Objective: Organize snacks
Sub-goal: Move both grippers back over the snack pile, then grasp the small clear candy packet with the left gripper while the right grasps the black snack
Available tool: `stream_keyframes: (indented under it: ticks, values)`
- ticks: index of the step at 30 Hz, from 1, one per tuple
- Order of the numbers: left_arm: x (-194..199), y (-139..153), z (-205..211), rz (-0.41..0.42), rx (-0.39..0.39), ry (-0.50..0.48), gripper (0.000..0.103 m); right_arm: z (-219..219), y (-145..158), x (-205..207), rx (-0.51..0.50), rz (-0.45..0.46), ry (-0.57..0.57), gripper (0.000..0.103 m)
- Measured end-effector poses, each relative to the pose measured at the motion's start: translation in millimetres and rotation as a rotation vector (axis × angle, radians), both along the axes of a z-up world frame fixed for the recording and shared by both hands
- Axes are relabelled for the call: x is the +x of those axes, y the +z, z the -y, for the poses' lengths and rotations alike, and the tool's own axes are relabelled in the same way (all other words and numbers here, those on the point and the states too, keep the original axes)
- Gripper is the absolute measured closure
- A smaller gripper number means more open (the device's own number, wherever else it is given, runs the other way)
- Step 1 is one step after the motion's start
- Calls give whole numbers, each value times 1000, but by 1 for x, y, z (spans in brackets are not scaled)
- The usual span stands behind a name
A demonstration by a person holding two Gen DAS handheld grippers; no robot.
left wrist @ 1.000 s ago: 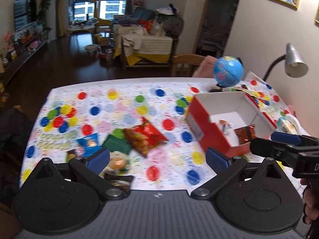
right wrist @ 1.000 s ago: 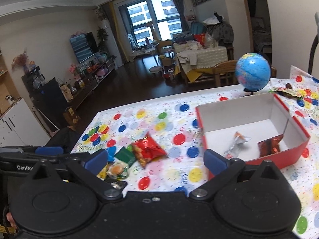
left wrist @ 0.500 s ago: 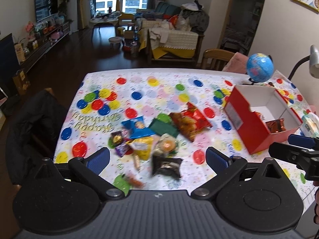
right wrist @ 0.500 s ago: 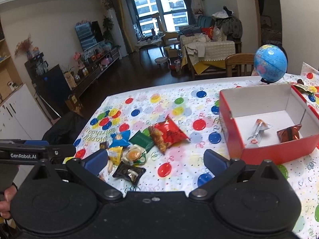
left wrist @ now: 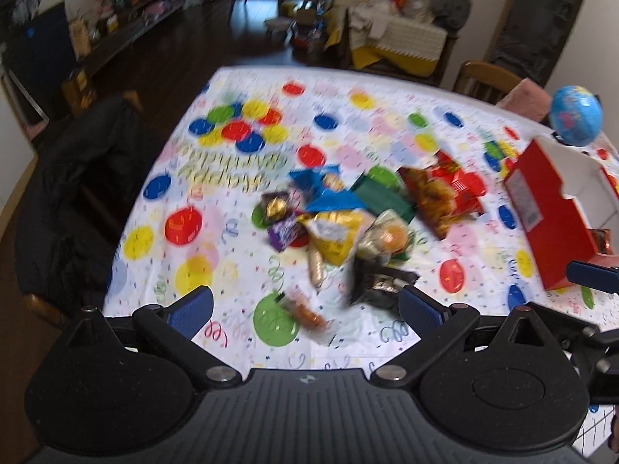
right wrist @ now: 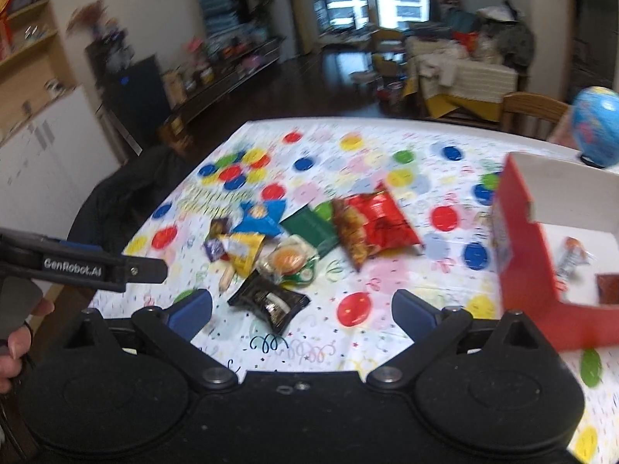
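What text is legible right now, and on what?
"GenRobot.AI": white lettering on the black left gripper seen from the right wrist view.
Gold lettering on the polka-dot tablecloth: too blurred to read.
Label on the red cardboard box and the snack packet prints: too blurred.

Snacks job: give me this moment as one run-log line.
left gripper: open, empty | right gripper: open, empty | snack pile: on table, outside box | red box: two packets inside | step: none gripped
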State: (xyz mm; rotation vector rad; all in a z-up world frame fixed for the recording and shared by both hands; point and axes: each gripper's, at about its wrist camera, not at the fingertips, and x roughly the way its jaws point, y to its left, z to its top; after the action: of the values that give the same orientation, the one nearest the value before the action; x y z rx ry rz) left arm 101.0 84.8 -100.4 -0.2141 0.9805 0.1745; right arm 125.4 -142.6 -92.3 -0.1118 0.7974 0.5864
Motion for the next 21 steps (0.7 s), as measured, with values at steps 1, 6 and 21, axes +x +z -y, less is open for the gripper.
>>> stream_keyframes:
  ticks: [1, 6, 21]
  values:
    - [3, -6, -2, -19, -10, 10, 0, -5, -5, 4, -13, -4, 26, 3]
    - [16, -35, -12, -107, -64, 81, 0, -30, -32, 25, -107, -18, 173, 8]
    - [35, -77, -18, -182, -159, 154, 9, -82, -79, 59, -220, -58, 438, 22]
